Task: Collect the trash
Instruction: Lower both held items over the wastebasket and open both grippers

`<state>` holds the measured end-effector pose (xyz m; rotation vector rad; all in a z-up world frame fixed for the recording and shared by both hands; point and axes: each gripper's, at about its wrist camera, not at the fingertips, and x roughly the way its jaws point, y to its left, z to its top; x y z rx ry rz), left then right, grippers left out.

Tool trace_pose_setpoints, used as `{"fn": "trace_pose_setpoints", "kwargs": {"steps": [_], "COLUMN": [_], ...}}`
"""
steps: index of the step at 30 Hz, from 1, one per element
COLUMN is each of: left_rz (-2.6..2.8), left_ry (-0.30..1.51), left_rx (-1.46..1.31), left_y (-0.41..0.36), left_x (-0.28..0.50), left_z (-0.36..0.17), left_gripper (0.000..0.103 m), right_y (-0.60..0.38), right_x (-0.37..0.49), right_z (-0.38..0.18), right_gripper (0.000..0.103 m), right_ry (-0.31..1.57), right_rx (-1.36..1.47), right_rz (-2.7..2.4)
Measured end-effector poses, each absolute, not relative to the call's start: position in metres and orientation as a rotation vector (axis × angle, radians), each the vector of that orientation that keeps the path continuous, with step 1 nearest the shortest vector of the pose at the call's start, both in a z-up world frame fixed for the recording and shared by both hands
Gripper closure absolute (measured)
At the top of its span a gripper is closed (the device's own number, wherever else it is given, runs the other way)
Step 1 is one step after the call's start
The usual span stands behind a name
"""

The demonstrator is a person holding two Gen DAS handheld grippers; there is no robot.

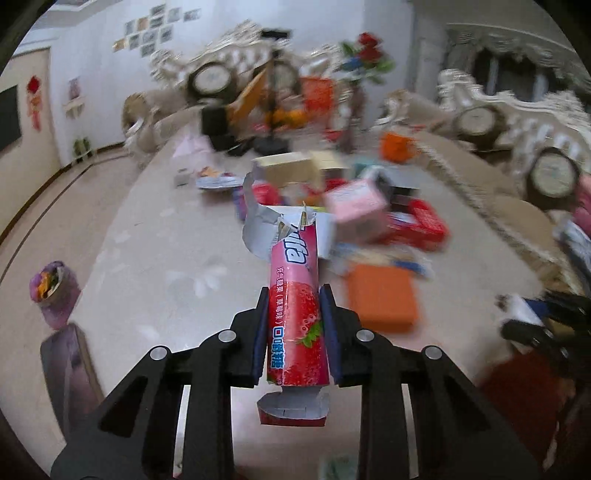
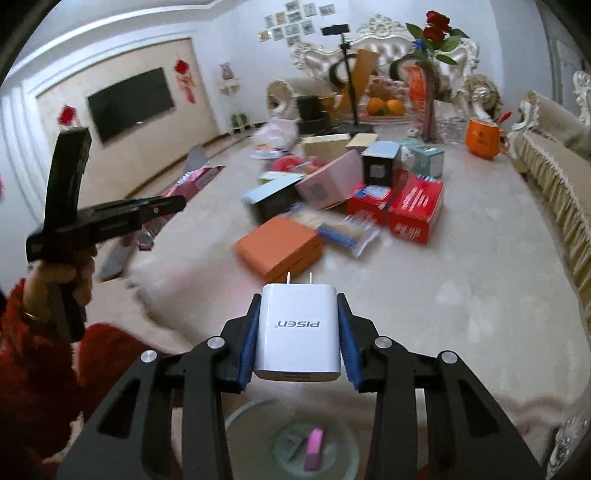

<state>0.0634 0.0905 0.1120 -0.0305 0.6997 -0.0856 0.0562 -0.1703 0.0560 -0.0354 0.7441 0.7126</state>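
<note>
Clamped between the right gripper (image 2: 298,317) pads, a white PISEN charger (image 2: 298,330) is hanging above a bin (image 2: 236,421) — the left gripper (image 1: 294,317) is squeezing a torn strawberry candy wrapper (image 1: 295,306), lifted for disposal.

We see an orange ceramic mug (image 2: 484,140) on the pale marble table (image 2: 461,288), well right of the black flat wall television (image 2: 130,102); red roses (image 2: 437,27) rise just beside the mug.

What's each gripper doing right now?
Left gripper: closed on a torn-open strawberry candy wrapper tube.
Right gripper: closed on a white PISEN charger plug.
</note>
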Motion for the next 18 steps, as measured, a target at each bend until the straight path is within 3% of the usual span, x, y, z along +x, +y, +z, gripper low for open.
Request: {"fn": "trace_pose_setpoints", "kwargs": {"steps": [6, 11, 18], "left_rz": [-0.251, -0.33, -0.372], "left_ry": [0.784, 0.988, 1.235], "left_rx": [-0.011, -0.054, -0.034], "left_y": [0.035, 0.002, -0.023], "left_x": [-0.03, -0.058, -0.033], "left_z": [0.093, 0.021, -0.087], "left_gripper": [0.076, 0.076, 0.076], "right_y": [-0.193, -0.195, -0.172], "right_x": [-0.002, -0.021, 0.005], "right_z": [0.037, -0.024, -0.111], "right_gripper": [0.066, 0.066, 0.066], "right_ry": [0.881, 1.062, 1.227], "right_rx": [-0.017, -0.007, -0.048], "right_rz": [0.761, 0.712, 0.666]}}
